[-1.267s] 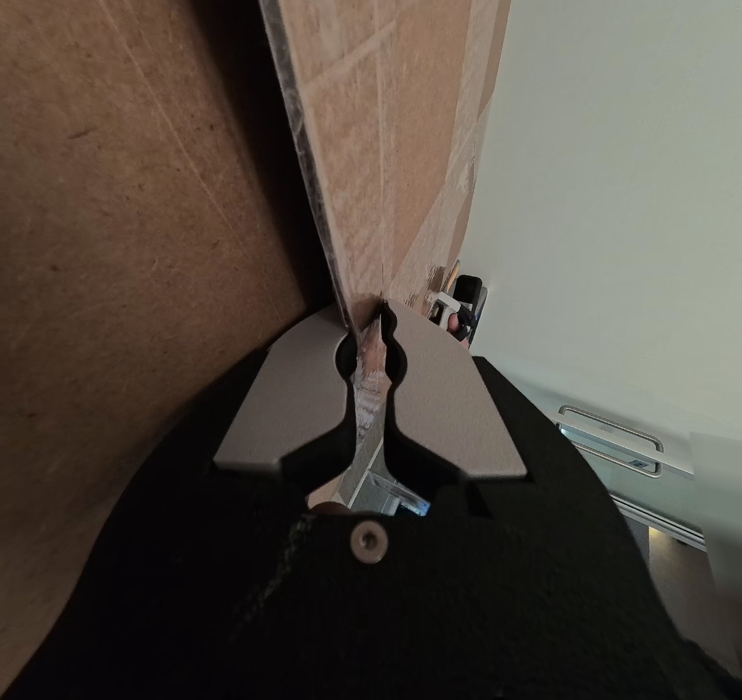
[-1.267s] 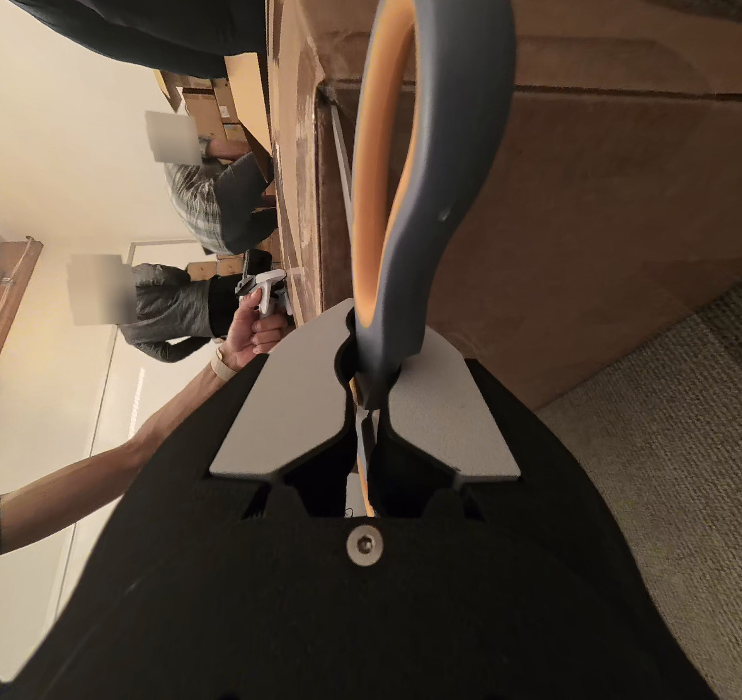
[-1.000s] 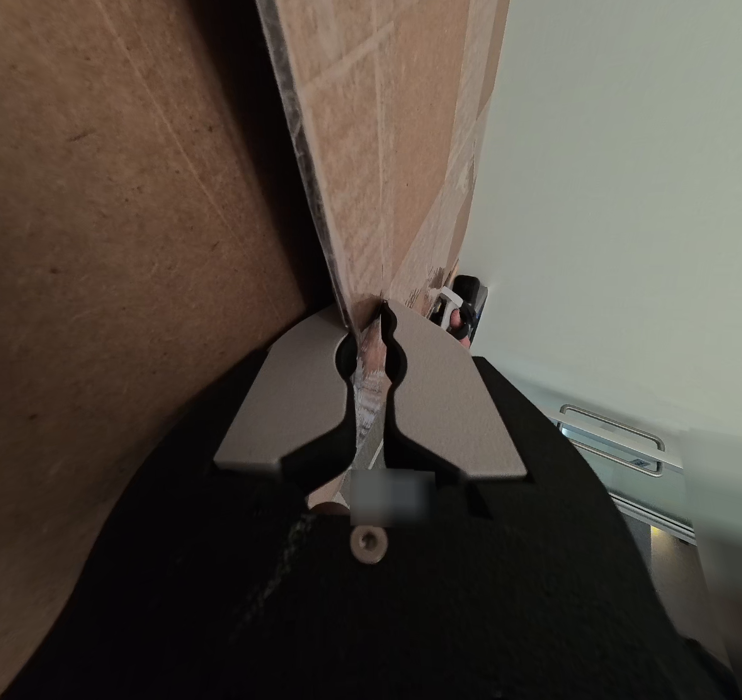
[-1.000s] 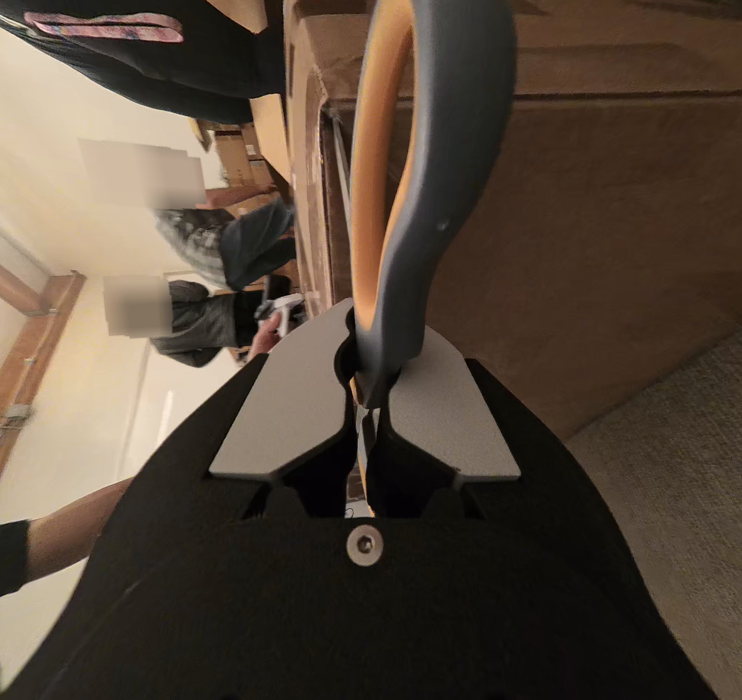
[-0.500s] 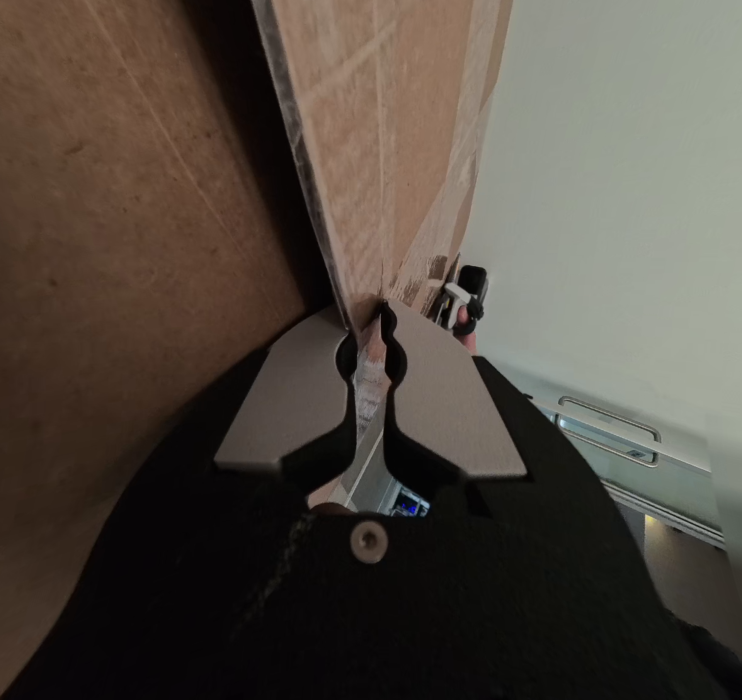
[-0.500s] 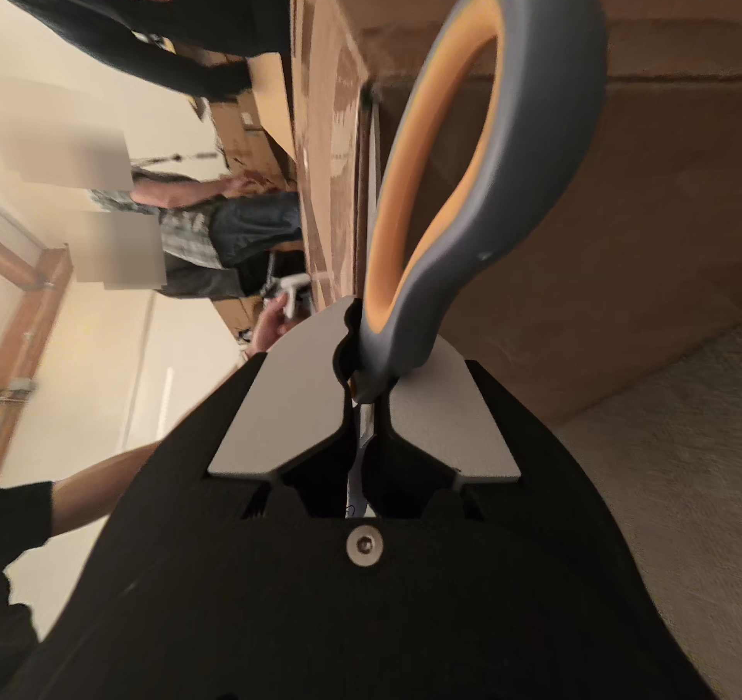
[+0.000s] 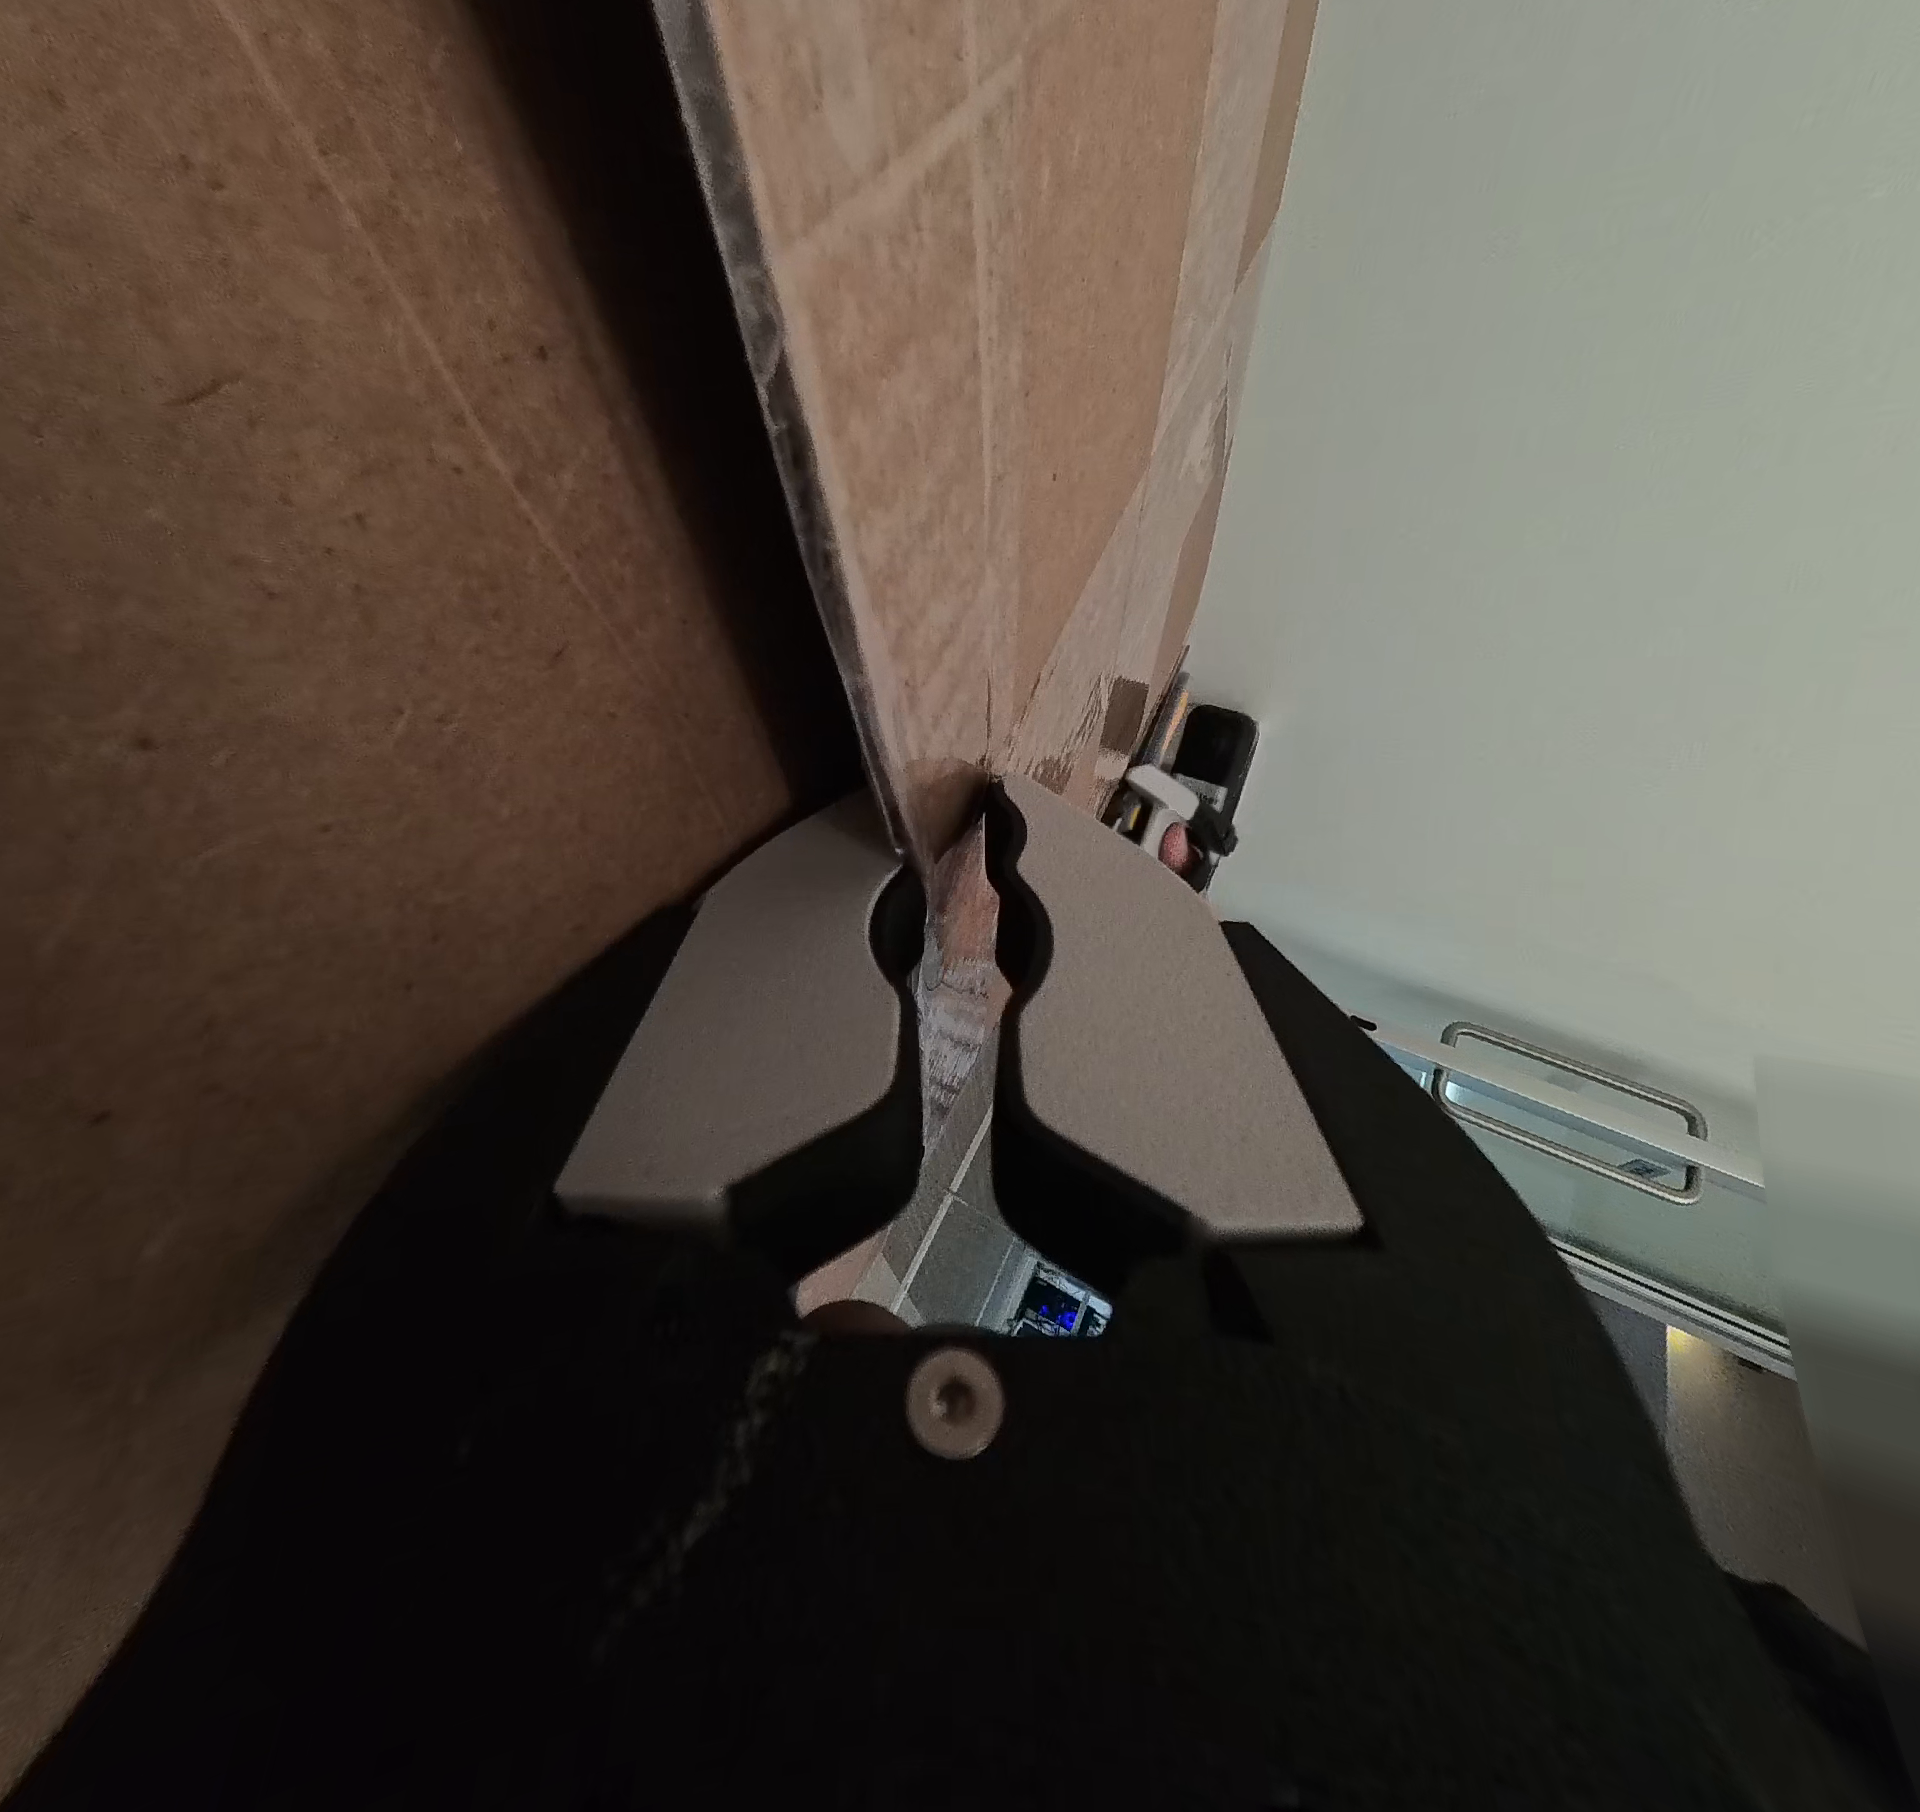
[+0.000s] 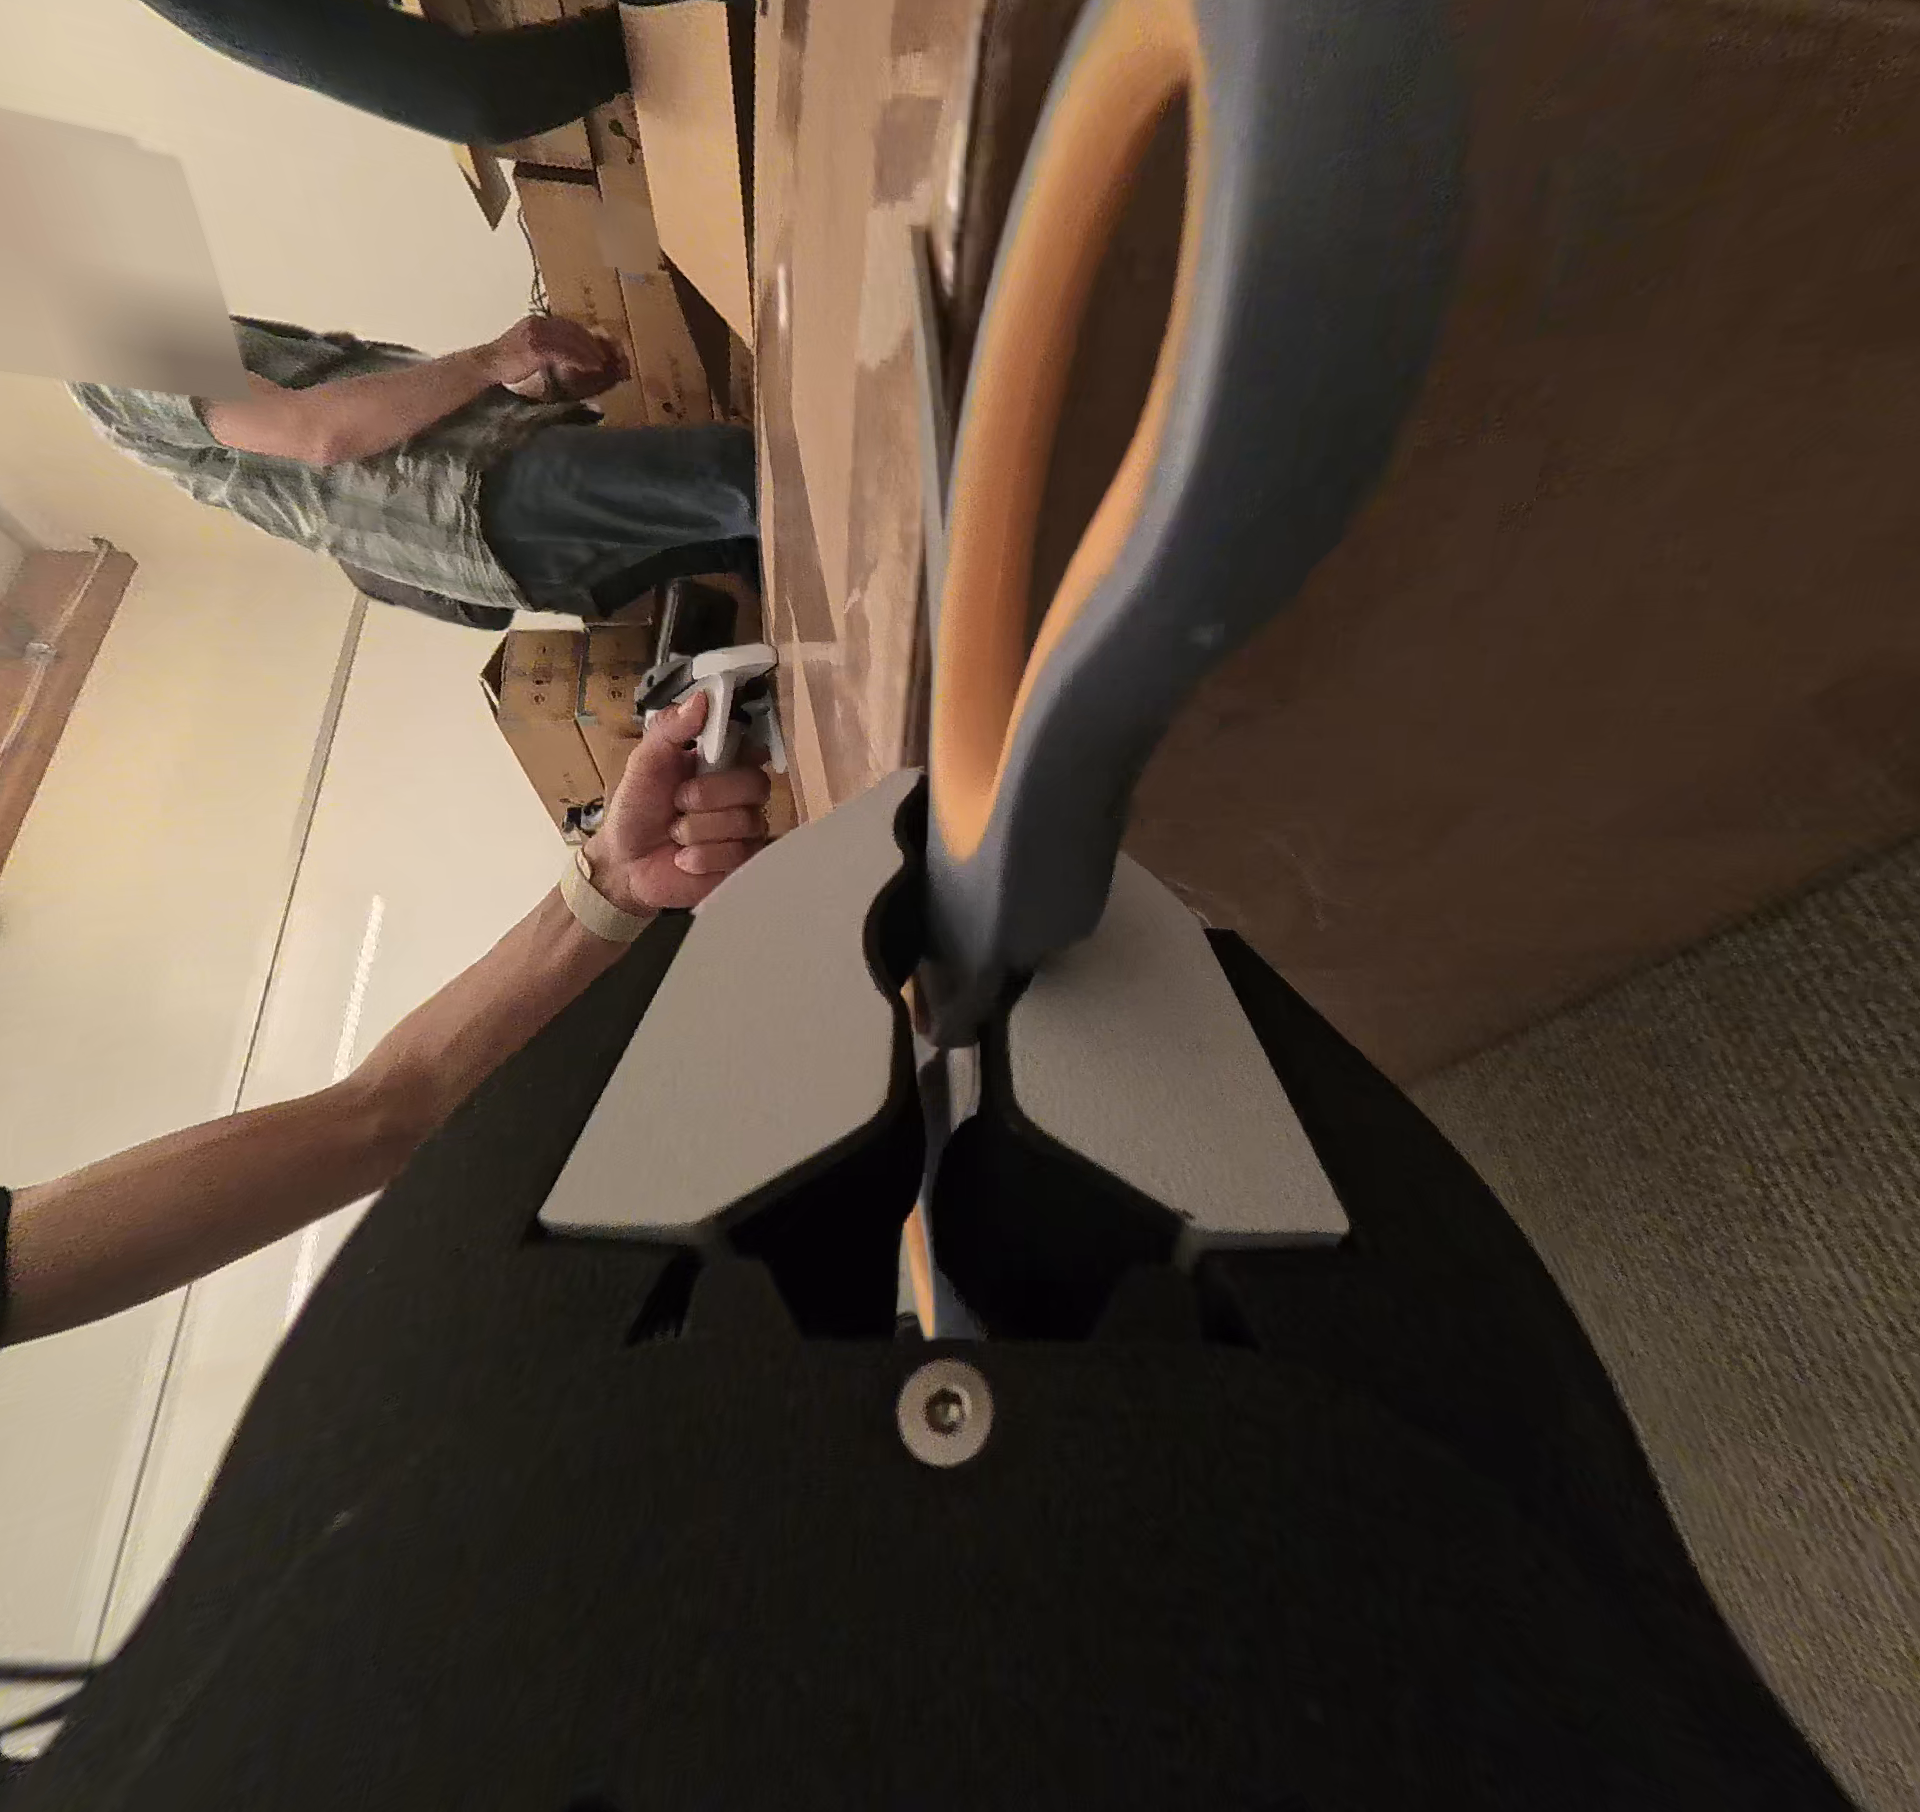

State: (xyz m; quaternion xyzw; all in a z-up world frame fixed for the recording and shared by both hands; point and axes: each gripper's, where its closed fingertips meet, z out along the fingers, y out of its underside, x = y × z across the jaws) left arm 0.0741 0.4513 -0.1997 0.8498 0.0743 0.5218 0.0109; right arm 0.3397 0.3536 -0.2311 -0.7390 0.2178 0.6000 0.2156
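Note:
My left gripper [image 7: 961, 905] is shut on the edge of a cardboard box flap [image 7: 997, 328], which runs upward from the jaws, with clear tape along its edge. The box's brown wall [image 7: 312, 515] fills the left of that view. My right gripper [image 8: 940, 941] is shut on a pair of scissors by the base of their grey and orange handle loop [image 8: 1226, 391]. The loop stands up in front of the brown cardboard box [image 8: 1610, 515]. The scissor blades are hidden behind the gripper body.
In the right wrist view a hand [image 8: 675, 827] holds the other gripper's white handle [image 8: 717, 692] at the box's left side. A person [image 8: 416, 495] bends over stacked cardboard boxes [image 8: 623, 308] behind. Beige carpet [image 8: 1714, 1243] lies at the right. A pale wall [image 7: 1610, 412] and metal handle [image 7: 1579, 1118] show in the left wrist view. The left gripper's tips are roughly 30 cm from the right gripper's.
My right gripper has swung with the scissors, so the handle loop now tilts further right and the hand on the other gripper has come into view. The left gripper keeps its hold on the flap.

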